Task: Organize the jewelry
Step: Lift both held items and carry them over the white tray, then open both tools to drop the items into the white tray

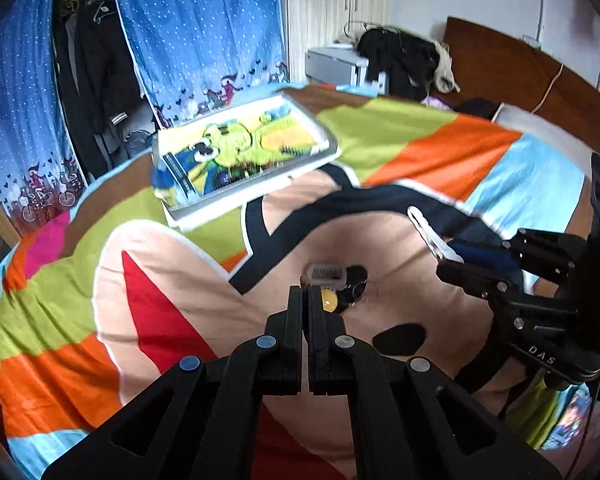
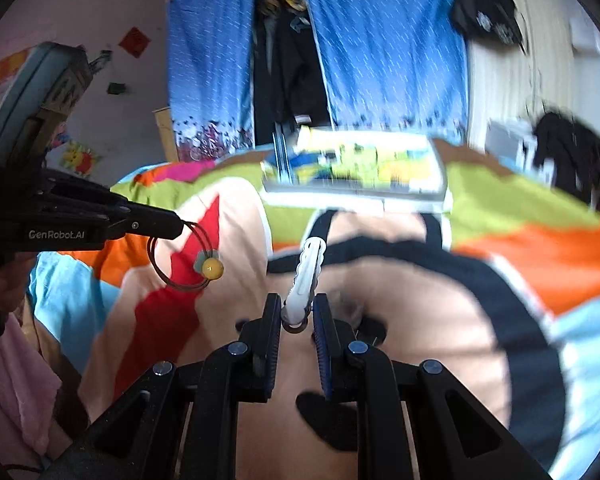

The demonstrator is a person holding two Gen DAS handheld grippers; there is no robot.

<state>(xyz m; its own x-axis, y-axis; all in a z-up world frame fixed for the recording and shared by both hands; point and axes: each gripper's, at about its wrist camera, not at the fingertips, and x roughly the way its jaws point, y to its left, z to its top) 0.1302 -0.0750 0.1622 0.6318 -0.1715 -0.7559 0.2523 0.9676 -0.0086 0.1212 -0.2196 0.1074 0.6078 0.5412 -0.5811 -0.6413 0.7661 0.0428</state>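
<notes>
My left gripper (image 1: pixel 305 290) is shut on a black hair tie with a yellow bead (image 1: pixel 329 302). In the right wrist view the left gripper (image 2: pixel 180 229) holds it in the air at the left. The thin loops hang below its tips with the yellow bead (image 2: pixel 213 267) and a pale flower piece. My right gripper (image 2: pixel 297 304) is shut on the base of a white hair clip (image 2: pixel 306 276), which points forward past the fingers. In the left wrist view, the right gripper (image 1: pixel 450 260) and the white hair clip (image 1: pixel 428 236) are at the right. Both grippers are above the bed.
A white box with a colourful lining (image 1: pixel 244 148) lies open on the far part of the patchwork quilt (image 1: pixel 420 152); it also shows as the white box (image 2: pixel 356 168). Blue dotted curtains (image 1: pixel 196 28) and hanging dark clothes stand beyond the bed. A hand (image 2: pixel 0 284) holds the left gripper.
</notes>
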